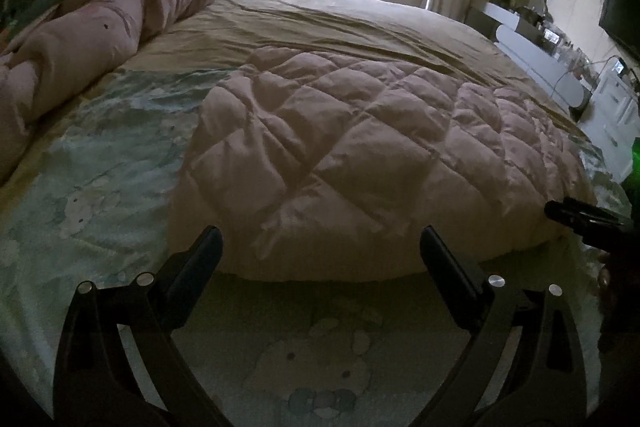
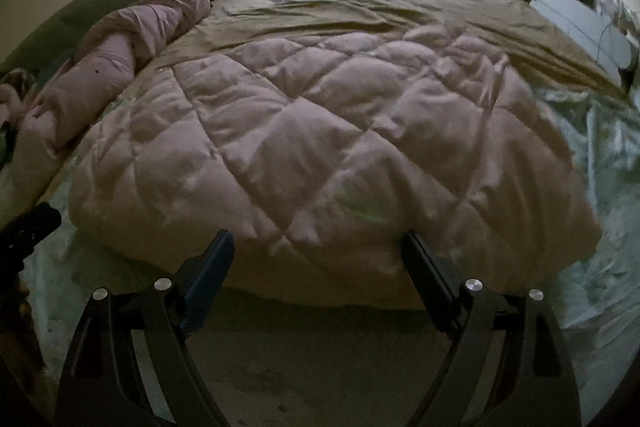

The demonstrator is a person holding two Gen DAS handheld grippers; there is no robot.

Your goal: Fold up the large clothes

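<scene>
Both grippers hung wide apart, holding nothing: the left gripper (image 1: 320,247) and right gripper (image 2: 318,247) each faced the pink quilt (image 2: 320,131) just ahead on the bed sheet (image 1: 100,167).

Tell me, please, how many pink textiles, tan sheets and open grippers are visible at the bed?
Pink textiles: 2, the quilted pink blanket and the rolled pink duvet
Tan sheets: 1, the tan sheet
Open grippers: 2, the left gripper and the right gripper
Total: 5
</scene>
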